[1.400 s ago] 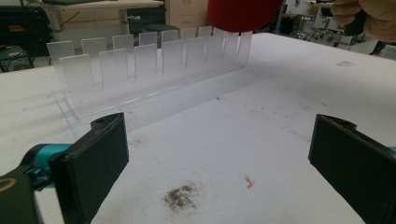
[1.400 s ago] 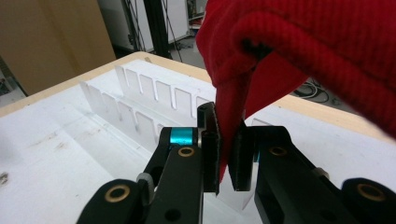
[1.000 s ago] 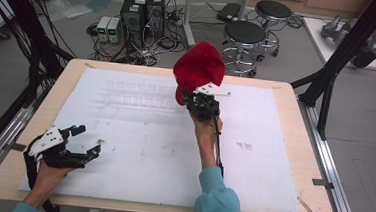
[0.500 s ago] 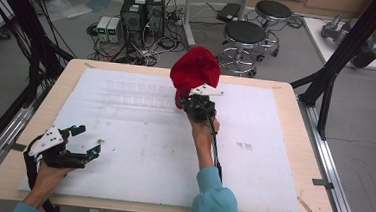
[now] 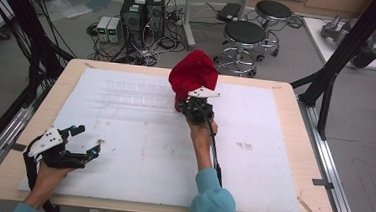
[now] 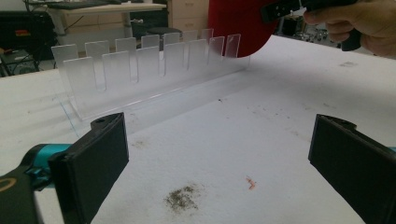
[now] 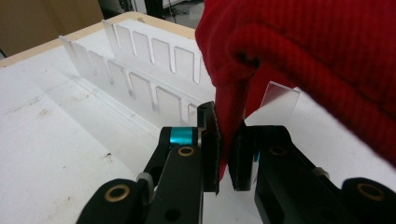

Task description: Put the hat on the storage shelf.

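Keep right gripper (image 7: pixel 226 154) clamped on red cloth (image 5: pixel 193 76), lower onto clear slotted rack (image 6: pixel 149 70) toward eleven o'clock; leave left gripper (image 5: pixel 81 141) wide open at seven o'clock.

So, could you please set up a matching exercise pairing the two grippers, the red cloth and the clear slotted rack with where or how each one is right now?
Things:
1. left gripper
2. right gripper
3. red cloth
4. clear slotted rack

States:
A. stands on the white table cover, toward the far side
B. open, low over the near left part of the table
C. hangs pinched, lifted above the rack's end
D. shut on fabric

Pairs: 1-B, 2-D, 3-C, 4-A
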### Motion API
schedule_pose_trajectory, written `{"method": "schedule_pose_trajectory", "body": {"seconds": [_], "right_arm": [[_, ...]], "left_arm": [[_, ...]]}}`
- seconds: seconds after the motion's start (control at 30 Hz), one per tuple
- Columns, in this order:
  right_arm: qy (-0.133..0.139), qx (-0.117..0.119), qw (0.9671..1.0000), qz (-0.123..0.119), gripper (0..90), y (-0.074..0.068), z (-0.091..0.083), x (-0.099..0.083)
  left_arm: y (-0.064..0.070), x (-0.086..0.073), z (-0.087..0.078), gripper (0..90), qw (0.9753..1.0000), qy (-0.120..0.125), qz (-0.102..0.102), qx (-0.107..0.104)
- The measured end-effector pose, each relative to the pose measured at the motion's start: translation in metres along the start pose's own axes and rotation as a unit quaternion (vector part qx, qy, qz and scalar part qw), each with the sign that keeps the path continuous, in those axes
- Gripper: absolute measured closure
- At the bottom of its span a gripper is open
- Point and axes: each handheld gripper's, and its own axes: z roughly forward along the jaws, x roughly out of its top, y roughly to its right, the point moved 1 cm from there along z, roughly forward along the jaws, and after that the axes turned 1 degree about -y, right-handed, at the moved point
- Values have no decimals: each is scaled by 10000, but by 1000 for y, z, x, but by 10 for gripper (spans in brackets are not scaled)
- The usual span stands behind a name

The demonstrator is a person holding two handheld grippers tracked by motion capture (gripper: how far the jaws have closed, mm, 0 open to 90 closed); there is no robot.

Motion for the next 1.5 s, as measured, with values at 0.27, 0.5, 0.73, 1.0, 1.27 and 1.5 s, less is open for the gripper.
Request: {"method": "schedule_pose_trajectory", "body": {"seconds": [0.27, 0.5, 0.73, 1.0, 1.27, 1.5], "right_arm": [[-143, -42, 9999, -14, 562, -2, -4, 0], [255, 175, 9995, 41, 284, -11, -38, 2], [409, 314, 9987, -58, 151, -19, -101, -5], [1056, 8, 9938, -341, 118, -9, -169, -49], [1527, -386, 9875, -43, 108, 25, -189, -120], [1659, -550, 9843, 241, 108, 37, -183, -145]], "left_arm": [[-2, 0, -1, 53, 9999, 39, -113, 24], [-2, 0, -1, 53, 9999, 65, -83, 18], [-2, -1, -2, 53, 9999, 124, -102, 19], [1, -1, -3, 53, 9998, 167, -14, 85], [2, -1, -3, 53, 9998, 172, 35, 114], [2, -1, -4, 53, 9997, 192, 62, 135]]}}
